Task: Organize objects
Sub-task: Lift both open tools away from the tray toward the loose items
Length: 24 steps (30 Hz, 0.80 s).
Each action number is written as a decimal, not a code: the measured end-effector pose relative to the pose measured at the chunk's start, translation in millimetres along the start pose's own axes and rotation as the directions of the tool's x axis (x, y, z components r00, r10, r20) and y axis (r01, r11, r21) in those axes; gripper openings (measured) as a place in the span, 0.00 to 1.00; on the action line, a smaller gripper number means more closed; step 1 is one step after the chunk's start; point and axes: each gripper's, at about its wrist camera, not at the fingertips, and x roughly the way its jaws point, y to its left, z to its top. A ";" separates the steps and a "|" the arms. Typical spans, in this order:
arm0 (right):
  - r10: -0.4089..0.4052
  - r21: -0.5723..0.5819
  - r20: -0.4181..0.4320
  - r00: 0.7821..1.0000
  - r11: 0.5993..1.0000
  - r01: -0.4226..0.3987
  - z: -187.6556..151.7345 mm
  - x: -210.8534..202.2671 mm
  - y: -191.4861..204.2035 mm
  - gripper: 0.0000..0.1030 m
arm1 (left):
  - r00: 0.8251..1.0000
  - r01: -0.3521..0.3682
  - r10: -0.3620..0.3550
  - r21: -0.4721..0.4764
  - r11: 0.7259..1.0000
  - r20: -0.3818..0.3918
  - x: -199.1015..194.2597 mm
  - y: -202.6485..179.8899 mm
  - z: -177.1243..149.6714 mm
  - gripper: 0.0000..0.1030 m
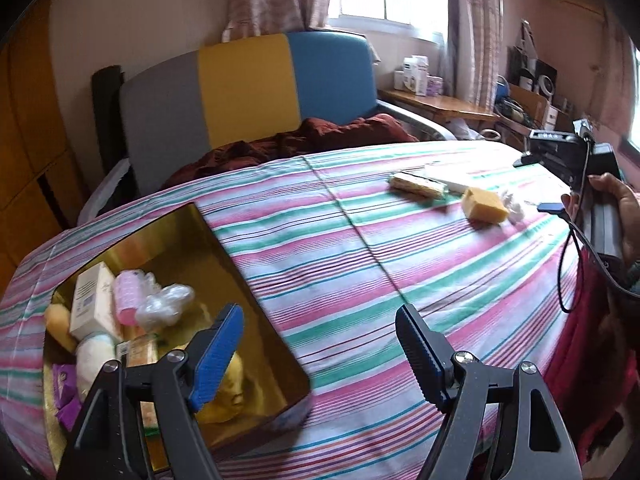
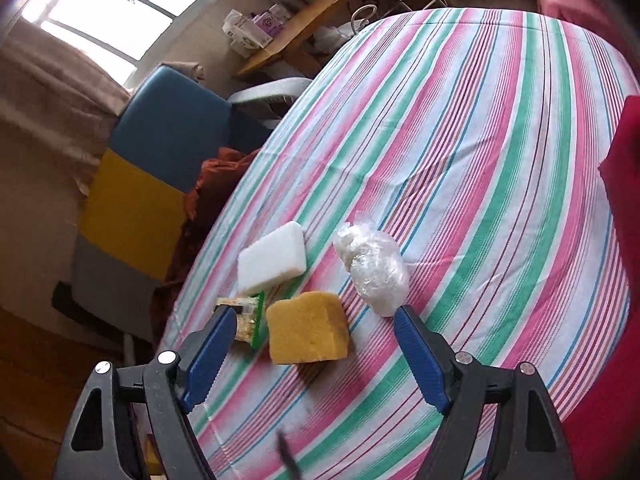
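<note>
1. Bedroom-like room; table covered with a striped pink, green and white cloth [image 2: 460,128]; window and curtains behind; chair [image 1: 248,96] with grey, yellow and blue back panels at the far edge.
2. Yellow sponge [image 2: 307,327] lying on the cloth, directly ahead of the right gripper [image 2: 314,354], roughly centred between the two blue pads but beyond their tips, not touched.
3. White block [image 2: 273,258] just behind the sponge; green-edged wrapped packet [image 2: 250,320] just beside the sponge, partly hidden by a pad; clear plastic bundle [image 2: 372,264] close on the other side, near the opposite pad tip.
4. Right gripper: jaws spread wide, nothing gripped. Seen from the left wrist view, held in a hand [image 1: 624,216] at the table's right edge.
5. Gold box [image 1: 224,256] on the near left part of the cloth, well apart from the sponge group; open, holding a white carton [image 1: 94,302], a pink bottle [image 1: 128,300], a crumpled clear bag [image 1: 164,304] and further yellow and purple items.
6. Left gripper [image 1: 320,350]: jaws apart, empty, one pad over the box, the other over bare cloth.
7. Wooden side table [image 1: 436,104] with small boxes beneath the window.
</note>
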 end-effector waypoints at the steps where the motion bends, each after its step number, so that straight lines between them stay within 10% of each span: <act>1: 0.027 0.018 0.008 1.000 0.999 -0.027 0.6 -4.0 -2.5 0.80 | 1.000 0.008 -0.008 0.008 1.000 -0.003 2.4 -4.4 2.0 0.78; 7: 0.186 0.137 0.085 0.979 0.971 -0.196 8.1 -19.6 -23.1 0.82 | 0.998 0.060 -0.060 0.035 0.998 -0.026 18.3 -25.4 14.5 0.82; 24: 0.281 0.119 -0.019 0.960 0.954 -0.277 3.9 -4.1 -15.7 0.82 | 0.978 0.112 -0.105 0.025 0.993 -0.178 97.3 -73.1 35.5 0.82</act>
